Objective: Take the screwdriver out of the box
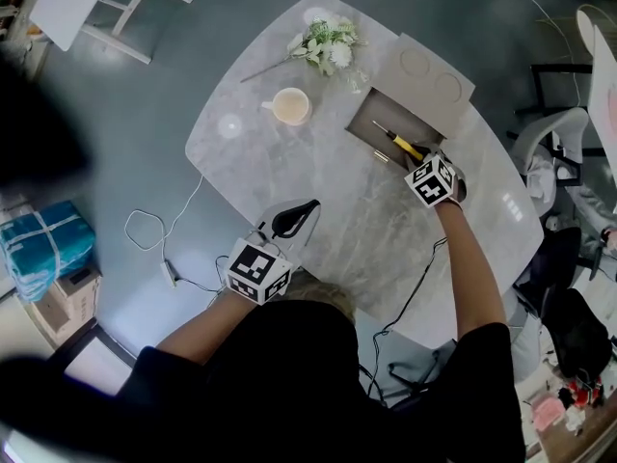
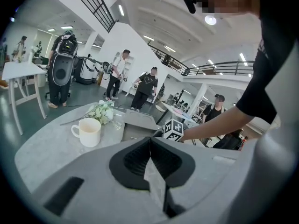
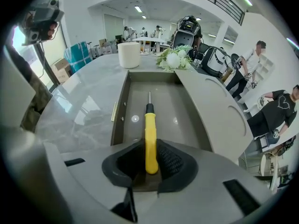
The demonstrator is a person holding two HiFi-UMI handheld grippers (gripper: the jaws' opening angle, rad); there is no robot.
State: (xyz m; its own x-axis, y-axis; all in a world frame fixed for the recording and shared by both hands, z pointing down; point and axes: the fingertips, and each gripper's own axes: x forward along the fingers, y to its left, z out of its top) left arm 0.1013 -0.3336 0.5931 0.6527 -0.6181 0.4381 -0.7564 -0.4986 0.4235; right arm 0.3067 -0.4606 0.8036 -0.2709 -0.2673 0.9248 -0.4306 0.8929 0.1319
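Observation:
A yellow-handled screwdriver (image 1: pixel 400 143) lies in an open tan box (image 1: pixel 362 116) at the far right of the marble table (image 1: pixel 289 162). My right gripper (image 1: pixel 416 157) reaches steeply down into the box's near end. In the right gripper view the yellow handle (image 3: pixel 150 134) sits between the black pads, which close against its sides; the metal tip points away along the box floor (image 3: pixel 168 111). My left gripper (image 1: pixel 297 218) hovers over the table's near edge, well left of the box. Its jaws meet with nothing between them (image 2: pixel 150 155).
The box's lid (image 1: pixel 424 70) lies open behind it. A cream cup (image 1: pixel 291 106) and a white flower bunch (image 1: pixel 328 44) stand left of the box. Cables (image 1: pixel 159 249) trail off the table's near side. Chairs (image 1: pixel 554 143) stand to the right. People stand in the room behind.

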